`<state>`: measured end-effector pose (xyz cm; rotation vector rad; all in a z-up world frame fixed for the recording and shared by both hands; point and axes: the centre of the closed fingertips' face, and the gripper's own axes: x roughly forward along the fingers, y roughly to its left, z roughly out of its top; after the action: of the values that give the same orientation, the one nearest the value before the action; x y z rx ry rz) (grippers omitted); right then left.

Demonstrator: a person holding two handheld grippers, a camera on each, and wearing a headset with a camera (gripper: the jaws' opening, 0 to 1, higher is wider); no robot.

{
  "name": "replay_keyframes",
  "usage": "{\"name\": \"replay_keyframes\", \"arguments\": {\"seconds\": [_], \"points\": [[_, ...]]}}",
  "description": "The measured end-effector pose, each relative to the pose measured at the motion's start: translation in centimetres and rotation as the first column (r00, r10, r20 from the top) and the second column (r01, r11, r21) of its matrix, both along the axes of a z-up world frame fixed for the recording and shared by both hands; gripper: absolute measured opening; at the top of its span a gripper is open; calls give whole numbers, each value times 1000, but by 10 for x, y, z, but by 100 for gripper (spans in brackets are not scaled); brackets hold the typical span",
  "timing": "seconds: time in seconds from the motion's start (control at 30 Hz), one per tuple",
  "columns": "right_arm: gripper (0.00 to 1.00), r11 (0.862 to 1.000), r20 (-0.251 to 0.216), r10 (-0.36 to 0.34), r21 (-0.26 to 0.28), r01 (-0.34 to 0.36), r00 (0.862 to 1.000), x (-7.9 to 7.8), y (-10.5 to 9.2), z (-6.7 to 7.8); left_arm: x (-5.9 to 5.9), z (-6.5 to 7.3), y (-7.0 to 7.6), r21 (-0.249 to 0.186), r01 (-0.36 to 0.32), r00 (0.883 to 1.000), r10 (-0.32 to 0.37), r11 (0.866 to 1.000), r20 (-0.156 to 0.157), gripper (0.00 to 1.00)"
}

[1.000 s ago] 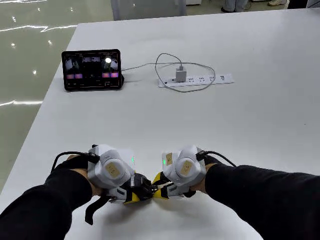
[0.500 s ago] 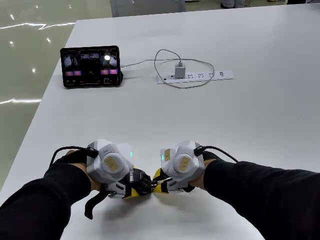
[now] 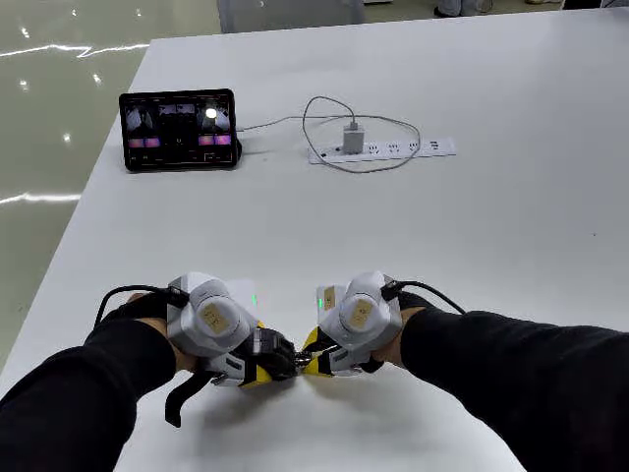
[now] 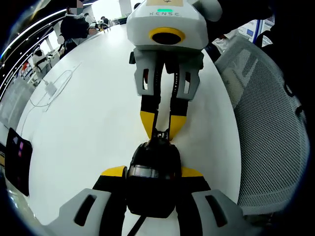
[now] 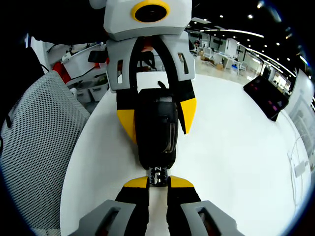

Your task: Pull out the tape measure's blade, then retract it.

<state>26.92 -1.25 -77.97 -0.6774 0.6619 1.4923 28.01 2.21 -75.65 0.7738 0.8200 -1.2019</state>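
Left gripper (image 4: 153, 171): closed around the black tape measure (image 4: 152, 189), which sits between its jaws.
Right gripper (image 5: 157, 183): pinched narrow on the blade (image 5: 156, 175) tip, facing the left gripper, very near.
Case: seems to hold nearly all the blade inside.
Advice: grip the case firmly and draw the right gripper straight away, without twisting.

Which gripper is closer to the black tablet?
Left. The tablet stands far back on the table's left side. The left gripper, holding the tape measure, is in front of the tablet, slightly right; the right gripper, meeting it tip to tip, is farther right.
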Motion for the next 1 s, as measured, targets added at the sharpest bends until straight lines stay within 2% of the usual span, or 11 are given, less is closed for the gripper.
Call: {"name": "replay_keyframes", "arguments": {"seconds": [0.1,0.17,1.0], "points": [[9,1000,-17,-16,2,16,1000,1,-3,0,0,0,0,-2,-3,1000,3,1000,-1,33],[9,1000,-9,-5,-2,5,1000,1,-3,0,1,0,0,-4,-6,1000,6,1000,-1,33],[9,1000,-32,-21,-14,21,999,0,-22,1,1,0,-1,-10,-1,1000,1,1000,0,33]]}}
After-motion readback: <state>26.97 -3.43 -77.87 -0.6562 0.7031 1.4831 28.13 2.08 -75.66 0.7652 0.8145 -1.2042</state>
